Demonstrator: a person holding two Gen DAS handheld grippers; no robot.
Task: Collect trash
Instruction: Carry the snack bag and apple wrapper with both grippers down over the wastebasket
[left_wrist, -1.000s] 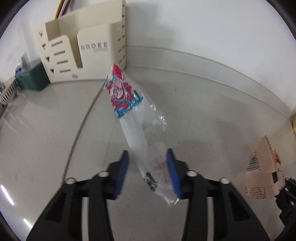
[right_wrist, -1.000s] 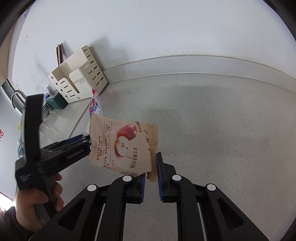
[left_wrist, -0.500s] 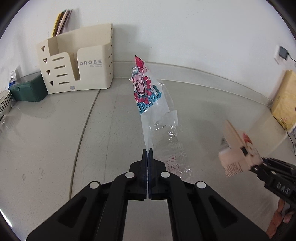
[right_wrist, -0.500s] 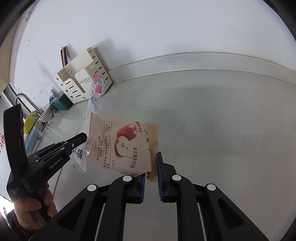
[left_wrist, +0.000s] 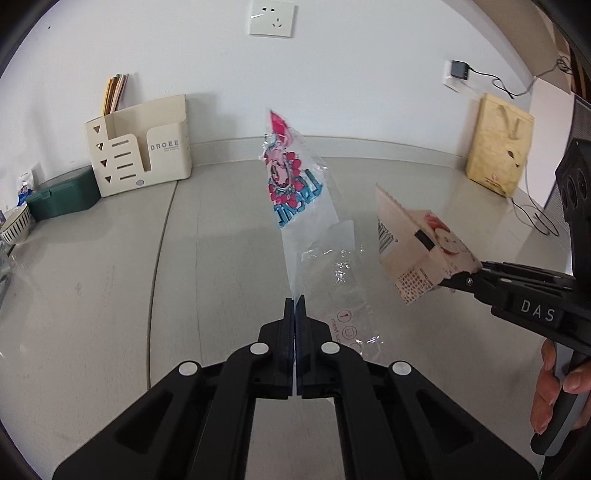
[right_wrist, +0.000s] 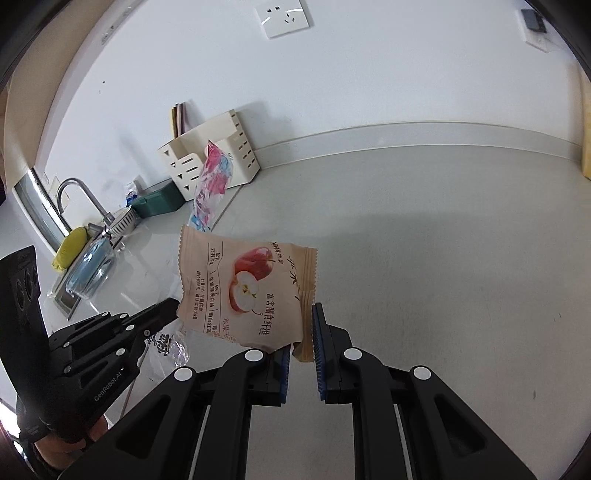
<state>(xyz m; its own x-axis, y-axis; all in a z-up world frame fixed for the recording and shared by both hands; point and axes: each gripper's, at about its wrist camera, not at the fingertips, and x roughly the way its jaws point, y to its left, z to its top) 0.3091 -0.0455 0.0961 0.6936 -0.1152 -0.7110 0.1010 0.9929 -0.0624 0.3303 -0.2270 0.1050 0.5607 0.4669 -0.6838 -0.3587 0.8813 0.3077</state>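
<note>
Trash is off the counter (left_wrist: 110, 295), one piece per gripper. Far left by the wall: striped bowl (left_wrist: 14, 225), green box (left_wrist: 62, 195), cream file holder (left_wrist: 144, 158) w/ folders in it. Left gripper (left_wrist: 294, 306) has its jaws clenched tight on the bottom of a clear plastic wrapper (left_wrist: 295, 206), pink and blue print at the top, standing up in the air mid-counter. Just to its right, the right gripper (right_wrist: 301, 332) pinches the corner of a beige snack packet (right_wrist: 247, 291) w/ an apple picture, also held above the counter. Yellow paper bag (left_wrist: 498, 144) leans on the wall, far right.
</note>
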